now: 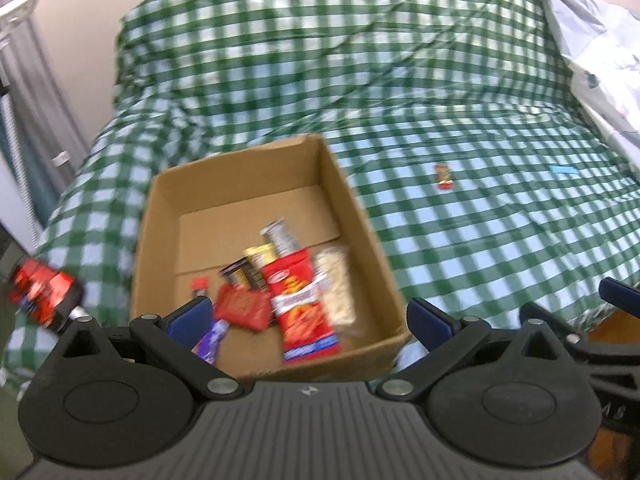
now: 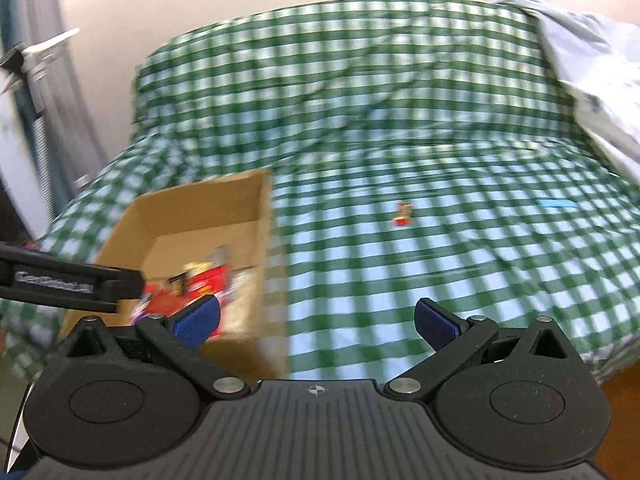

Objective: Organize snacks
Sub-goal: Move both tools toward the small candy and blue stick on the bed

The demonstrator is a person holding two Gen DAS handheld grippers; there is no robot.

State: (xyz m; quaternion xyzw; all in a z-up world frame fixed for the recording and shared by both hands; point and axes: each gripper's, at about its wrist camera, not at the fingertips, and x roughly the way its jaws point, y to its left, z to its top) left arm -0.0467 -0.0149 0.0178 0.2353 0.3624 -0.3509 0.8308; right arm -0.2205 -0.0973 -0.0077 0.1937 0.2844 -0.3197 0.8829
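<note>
Open cardboard box [image 1: 352, 216] on checked bed, snacks piled at its near end: red chip bag [image 1: 303, 304], clear nut pack [image 1: 338, 284], red packet [image 1: 242, 306]. Small red candy [image 1: 444, 176] lies at box's 3 o'clock, well apart.

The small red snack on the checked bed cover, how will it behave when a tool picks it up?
The small red snack looks light, so it should lift easily. It lies flat on the soft checked cover, so fingertips may press into fabric and pinch cloth too. Its wrapper seems glossy, perhaps slippery; blur hides details.
</note>
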